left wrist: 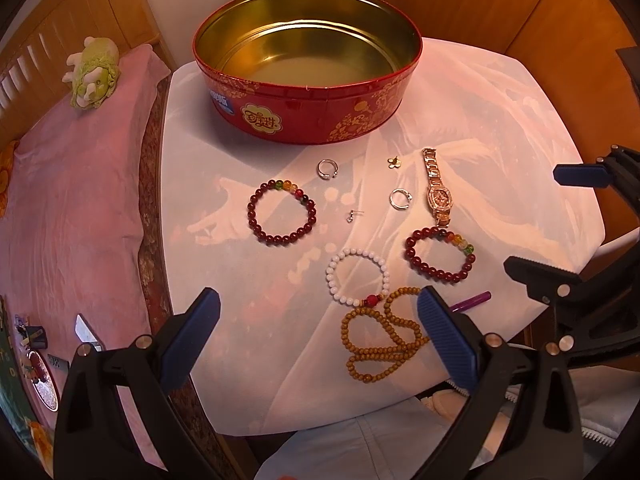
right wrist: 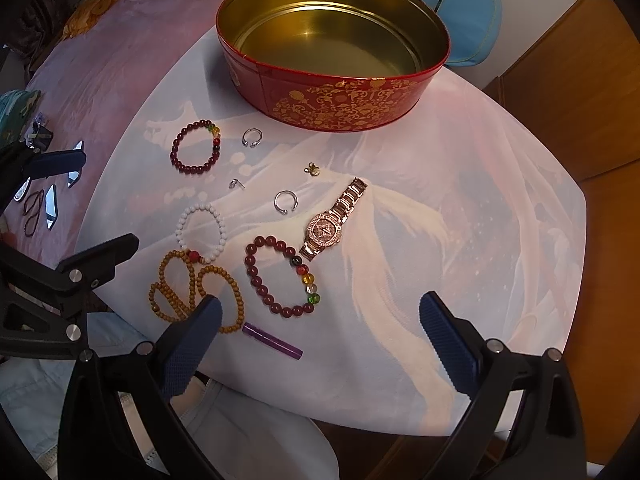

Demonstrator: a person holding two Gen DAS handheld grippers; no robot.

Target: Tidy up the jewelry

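Note:
A red and gold round tin (left wrist: 308, 96) (right wrist: 332, 96) stands empty at the back of the table. In front of it lie two dark red bead bracelets (left wrist: 283, 211) (left wrist: 439, 258), a white bead bracelet (left wrist: 356, 276), a brown bead string (left wrist: 380, 340), a rose gold watch (left wrist: 438, 188) (right wrist: 334, 222), two silver rings (left wrist: 327, 169) (left wrist: 400, 199), a small gold charm (left wrist: 394, 162) and a small earring (left wrist: 352, 216). My left gripper (left wrist: 320, 340) is open above the table's front edge near the brown beads. My right gripper (right wrist: 320, 340) is open and empty near the purple tube (right wrist: 272, 340).
The table wears a pale printed cloth (left wrist: 500, 120). A pink-covered bed (left wrist: 72, 208) with a plush toy (left wrist: 94, 72) lies to the left. Hair clips and hair ties (right wrist: 48, 200) lie on the bed. Wooden cabinets (left wrist: 520, 8) stand behind. A blue cushion (right wrist: 468, 12) sits at the back.

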